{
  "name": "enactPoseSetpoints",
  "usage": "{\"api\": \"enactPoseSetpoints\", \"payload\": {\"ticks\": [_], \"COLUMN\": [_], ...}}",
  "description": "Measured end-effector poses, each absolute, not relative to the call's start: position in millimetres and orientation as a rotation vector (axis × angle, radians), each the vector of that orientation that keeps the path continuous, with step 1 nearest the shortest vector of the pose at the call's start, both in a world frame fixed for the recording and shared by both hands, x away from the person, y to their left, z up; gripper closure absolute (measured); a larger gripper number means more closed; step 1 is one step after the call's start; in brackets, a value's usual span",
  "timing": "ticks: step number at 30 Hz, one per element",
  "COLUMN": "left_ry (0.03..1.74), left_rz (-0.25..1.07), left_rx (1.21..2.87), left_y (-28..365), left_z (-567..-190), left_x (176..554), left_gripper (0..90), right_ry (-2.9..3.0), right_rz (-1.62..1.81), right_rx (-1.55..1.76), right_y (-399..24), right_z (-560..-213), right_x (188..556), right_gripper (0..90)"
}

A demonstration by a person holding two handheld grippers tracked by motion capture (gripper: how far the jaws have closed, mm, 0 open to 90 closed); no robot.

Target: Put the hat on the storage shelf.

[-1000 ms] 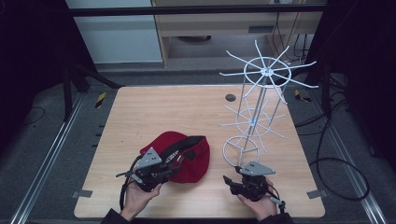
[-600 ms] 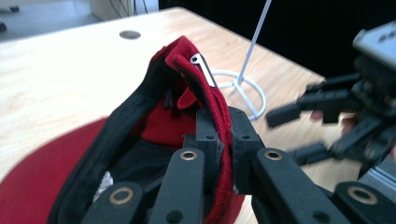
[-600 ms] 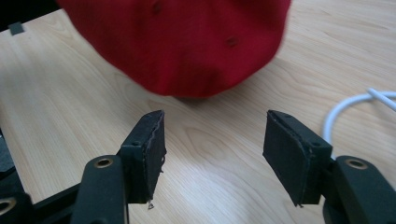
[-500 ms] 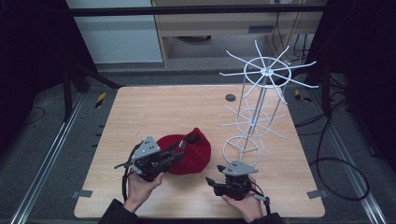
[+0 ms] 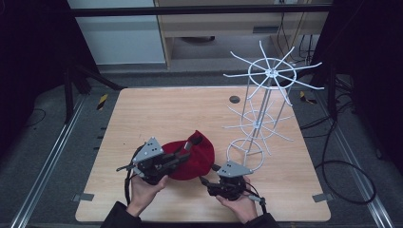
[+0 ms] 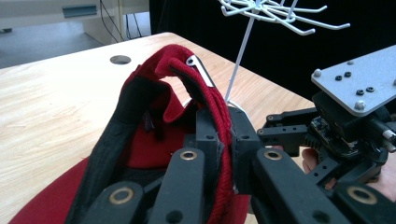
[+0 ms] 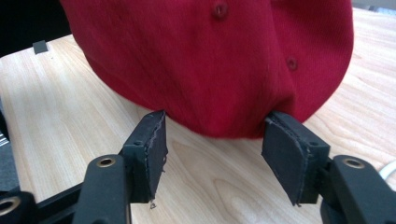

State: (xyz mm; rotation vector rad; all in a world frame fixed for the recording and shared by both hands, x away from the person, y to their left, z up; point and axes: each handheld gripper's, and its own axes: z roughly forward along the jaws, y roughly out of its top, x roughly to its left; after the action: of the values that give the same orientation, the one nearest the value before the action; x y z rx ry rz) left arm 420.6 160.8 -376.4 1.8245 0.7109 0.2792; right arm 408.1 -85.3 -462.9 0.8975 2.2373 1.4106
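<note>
In left tool [image 6: 219,140]: red cap [image 6: 187,79], pinched.

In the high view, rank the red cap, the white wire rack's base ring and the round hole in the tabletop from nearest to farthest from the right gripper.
1. Red cap: just up-left of the right gripper.
2. Rack's base ring: up-right, on the table.
3. Round hole: far side of the tabletop.

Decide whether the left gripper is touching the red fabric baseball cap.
Touching. The left gripper view shows the left gripper with its black jaws pinched shut on the rim of the red fabric baseball cap, no gap between pads and cloth.
</note>
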Motion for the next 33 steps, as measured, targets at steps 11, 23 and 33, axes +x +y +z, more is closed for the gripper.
{"api": "enactPoseSetpoints", "payload": {"ticks": [11, 23, 33], "left_ry": [0.693, 0.721, 0.724], "left_rz": [0.261, 0.238, 0.292], "left_rx": [1.843, 1.793, 1.814], "left_y": [157, 181, 213], "left_z": [-382, -377, -379], "left_x": [420, 422, 396], "left_gripper": [84.3, 50.9, 33.1], "right_ry": [2.263, 2.227, 2.220], "right_rz": [1.389, 1.424, 1.414], "right_rx": [0.865, 0.816, 0.838], "right_y": [-83, -96, -83], "right_z": [-460, -425, -402], "right_x": [411, 408, 412], "right_gripper": [86.3, 86.9, 86.9]}}
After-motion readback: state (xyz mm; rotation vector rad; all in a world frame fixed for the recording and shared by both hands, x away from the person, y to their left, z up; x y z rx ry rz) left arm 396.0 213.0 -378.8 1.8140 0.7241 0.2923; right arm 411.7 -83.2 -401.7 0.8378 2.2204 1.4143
